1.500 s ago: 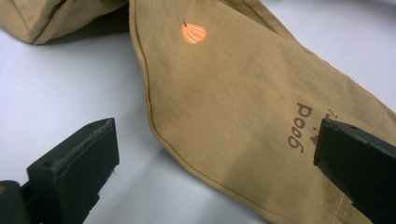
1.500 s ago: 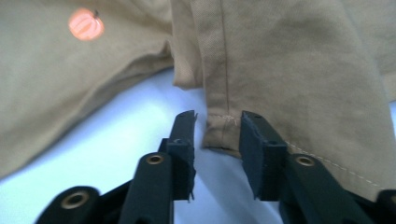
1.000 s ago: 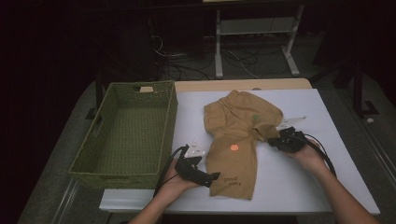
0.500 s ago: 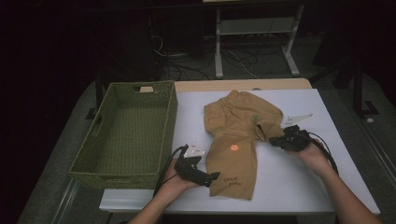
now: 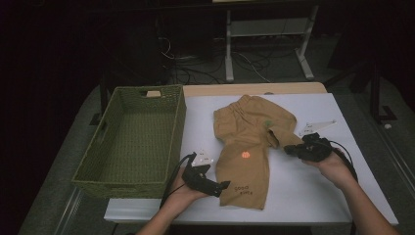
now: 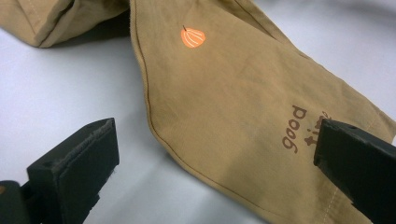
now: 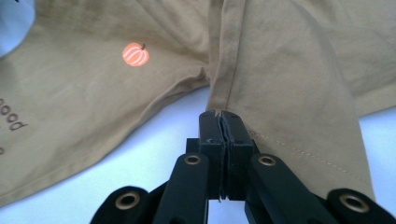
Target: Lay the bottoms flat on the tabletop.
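White table [image 5: 303, 196], tan toddler pants [image 5: 247, 161] spread flat.
Soft, light cloth: right gripper [image 7: 219, 122] clamped on leg hem; left gripper [image 6: 210, 163] gapes wide.

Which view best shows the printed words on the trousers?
The left gripper view: the words are large, partly behind one jaw. The high view shows them tiny near the hem. The right gripper view catches a few letters at its edge.
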Tool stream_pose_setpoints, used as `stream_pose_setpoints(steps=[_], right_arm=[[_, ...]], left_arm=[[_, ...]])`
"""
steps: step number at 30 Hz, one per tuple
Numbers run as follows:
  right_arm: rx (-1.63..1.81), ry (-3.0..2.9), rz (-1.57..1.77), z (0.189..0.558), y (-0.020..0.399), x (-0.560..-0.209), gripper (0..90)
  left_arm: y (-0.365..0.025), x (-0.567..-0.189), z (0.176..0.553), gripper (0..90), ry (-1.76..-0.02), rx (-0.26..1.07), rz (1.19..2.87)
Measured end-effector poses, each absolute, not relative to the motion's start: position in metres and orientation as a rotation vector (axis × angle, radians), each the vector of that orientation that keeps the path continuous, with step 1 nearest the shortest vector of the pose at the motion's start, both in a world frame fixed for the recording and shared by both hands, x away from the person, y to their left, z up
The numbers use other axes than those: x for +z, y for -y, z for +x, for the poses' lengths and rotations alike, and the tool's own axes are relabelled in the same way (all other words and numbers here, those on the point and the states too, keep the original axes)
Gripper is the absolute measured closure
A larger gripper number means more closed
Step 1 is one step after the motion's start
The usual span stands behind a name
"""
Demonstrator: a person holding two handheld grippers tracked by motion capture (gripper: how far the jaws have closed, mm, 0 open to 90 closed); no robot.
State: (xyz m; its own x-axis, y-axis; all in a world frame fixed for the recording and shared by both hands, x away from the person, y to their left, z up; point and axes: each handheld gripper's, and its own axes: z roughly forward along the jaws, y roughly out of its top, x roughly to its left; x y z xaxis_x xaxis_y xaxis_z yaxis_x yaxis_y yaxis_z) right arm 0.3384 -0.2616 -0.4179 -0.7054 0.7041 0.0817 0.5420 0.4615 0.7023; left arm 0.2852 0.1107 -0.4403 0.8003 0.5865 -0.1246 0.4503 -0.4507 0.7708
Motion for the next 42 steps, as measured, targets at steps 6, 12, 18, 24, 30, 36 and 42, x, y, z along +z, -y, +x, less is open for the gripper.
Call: stream_pose_setpoints(steps=[6, 12, 18, 24, 30, 36, 42], right_arm=[[1.098, -2.488, 1.079, 0.325, 0.263, -0.415, 88.0], [1.113, -2.485, 1.076, 0.314, 0.267, -0.414, 87.9], [1.121, -2.49, 1.077, 0.305, 0.269, -0.414, 88.0], [1.114, -2.512, 1.056, 0.294, 0.269, -0.416, 88.0], [1.115, -2.523, 1.05, 0.286, 0.268, -0.417, 87.9], [1.115, -2.535, 1.041, 0.277, 0.268, -0.417, 87.9], [1.103, -2.555, 1.037, 0.27, 0.269, -0.42, 87.9]], left_arm=[[-0.109, -0.438, 0.282, 0.0, -0.763, 0.192, 2.122], [-0.109, -0.437, 0.282, 0.0, -0.754, 0.194, 2.12], [-0.11, -0.437, 0.283, 0.1, -0.76, 0.193, 2.121], [-0.111, -0.437, 0.283, 0.1, -0.762, 0.196, 2.116], [-0.111, -0.437, 0.283, 0.0, -0.759, 0.193, 2.119], [-0.112, -0.437, 0.283, 0.0, -0.757, 0.192, 2.118], [-0.112, -0.437, 0.282, 0.1, -0.751, 0.19, 2.127]])
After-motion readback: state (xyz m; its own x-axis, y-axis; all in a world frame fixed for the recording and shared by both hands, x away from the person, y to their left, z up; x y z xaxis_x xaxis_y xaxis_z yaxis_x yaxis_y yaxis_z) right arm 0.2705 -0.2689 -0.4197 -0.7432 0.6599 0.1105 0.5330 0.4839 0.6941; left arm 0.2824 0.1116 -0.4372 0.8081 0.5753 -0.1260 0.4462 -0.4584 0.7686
